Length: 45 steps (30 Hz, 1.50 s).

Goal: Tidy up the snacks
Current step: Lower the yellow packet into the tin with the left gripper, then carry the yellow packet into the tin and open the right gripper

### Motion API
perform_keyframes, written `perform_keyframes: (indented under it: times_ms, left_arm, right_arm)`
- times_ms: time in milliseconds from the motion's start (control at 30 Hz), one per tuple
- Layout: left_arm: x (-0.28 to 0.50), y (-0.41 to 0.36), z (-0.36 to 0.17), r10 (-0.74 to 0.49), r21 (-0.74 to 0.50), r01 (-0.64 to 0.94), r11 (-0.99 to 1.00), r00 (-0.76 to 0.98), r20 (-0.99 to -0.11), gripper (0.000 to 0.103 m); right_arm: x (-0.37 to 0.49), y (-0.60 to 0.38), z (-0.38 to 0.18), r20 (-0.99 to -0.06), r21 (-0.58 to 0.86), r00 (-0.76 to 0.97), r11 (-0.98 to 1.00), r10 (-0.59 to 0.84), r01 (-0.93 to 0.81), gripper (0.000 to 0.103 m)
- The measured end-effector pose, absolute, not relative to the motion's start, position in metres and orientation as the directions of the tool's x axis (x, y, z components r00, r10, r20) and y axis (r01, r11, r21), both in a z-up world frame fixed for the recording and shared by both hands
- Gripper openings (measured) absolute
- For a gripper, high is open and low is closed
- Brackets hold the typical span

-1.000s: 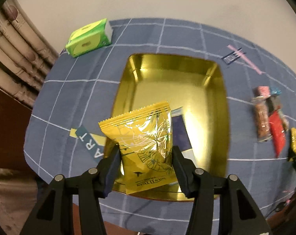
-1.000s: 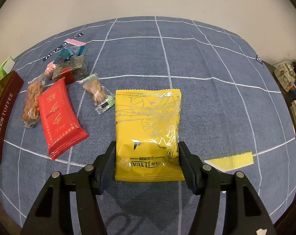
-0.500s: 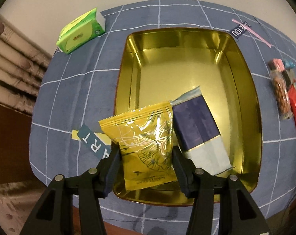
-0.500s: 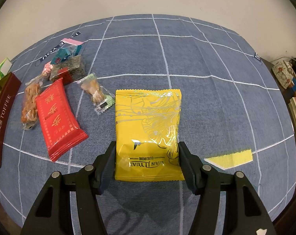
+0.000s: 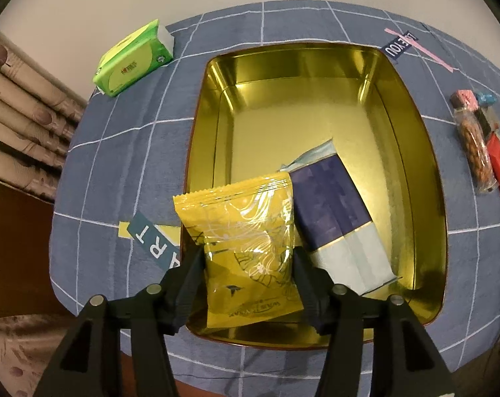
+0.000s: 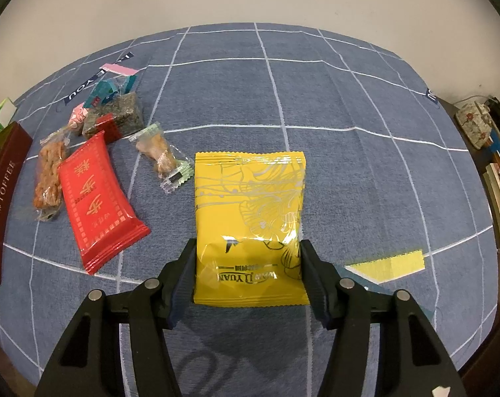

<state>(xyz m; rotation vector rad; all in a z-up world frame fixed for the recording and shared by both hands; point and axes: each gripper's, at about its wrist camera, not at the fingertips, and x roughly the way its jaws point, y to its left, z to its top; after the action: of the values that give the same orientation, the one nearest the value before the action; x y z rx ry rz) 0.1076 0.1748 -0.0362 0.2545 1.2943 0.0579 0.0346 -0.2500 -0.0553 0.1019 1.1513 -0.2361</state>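
Snacks are split between both hands: the left gripper (image 5: 248, 261) has a yellow packet (image 5: 246, 248) between jaws that have just been opening, over the near corner of the gold tin (image 5: 428, 178), beside a navy-and-white packet (image 5: 336, 218). The right gripper (image 6: 248, 263) clamps a second yellow packet (image 6: 250, 218) above the tabletop (image 6: 349, 99).

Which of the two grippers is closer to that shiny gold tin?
Left. The left gripper hangs right over the gold tin, its jaws just opening around a yellow packet. The right gripper holds another yellow packet over cloth; the tin sits far off.
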Motion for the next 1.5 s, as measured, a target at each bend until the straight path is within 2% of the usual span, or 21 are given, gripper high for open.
perform_keyframes:
  times_ms: [67,300,500,600,833,1067,1333,1500]
  left_arm:
    - [0.105,0.176,-0.034,0.178,0.214,0.094,0.972,0.299,-0.937,0.061]
    - [0.098,0.181,-0.025,0.146,0.181,0.068,0.981,0.349,-0.926,0.062]
    - [0.090,0.187,-0.012,0.031,0.049,0.036,0.998,0.388,-0.921,0.062]
    - [0.082,0.187,-0.003,0.018,0.033,0.030,0.999,0.418,-0.908,0.062]
    - [0.071,0.205,0.013,0.075,0.060,-0.047,0.997,0.478,-0.875,0.062]
    - [0.059,0.238,0.013,0.151,0.090,-0.145,0.985,0.493,-0.857,0.062]
    - [0.043,0.264,0.003,0.202,0.112,-0.216,0.970,0.459,-0.865,0.062]
    - [0.034,0.274,-0.002,0.210,0.102,-0.255,0.962,0.443,-0.872,0.062]
  right_arm:
    - [0.034,-0.249,-0.055,-0.911,-0.048,0.388,0.970,-0.141,0.240,0.055]
    - [0.031,-0.245,-0.053,-0.907,-0.055,0.392,0.967,-0.153,0.248,0.055]
    - [0.028,-0.239,-0.043,-0.894,-0.059,0.416,0.962,-0.169,0.265,0.055]
    - [0.026,-0.234,-0.028,-0.880,-0.052,0.444,0.962,-0.171,0.269,0.055]
    - [0.035,-0.190,0.012,-0.849,-0.010,0.518,0.984,-0.103,0.179,0.055]
    - [0.049,-0.101,0.034,-0.837,0.057,0.545,0.998,0.045,0.004,0.055]
    - [0.062,0.004,0.031,-0.842,0.099,0.508,0.978,0.180,-0.183,0.055]
    - [0.068,0.043,0.017,-0.858,0.106,0.470,0.967,0.208,-0.234,0.055]
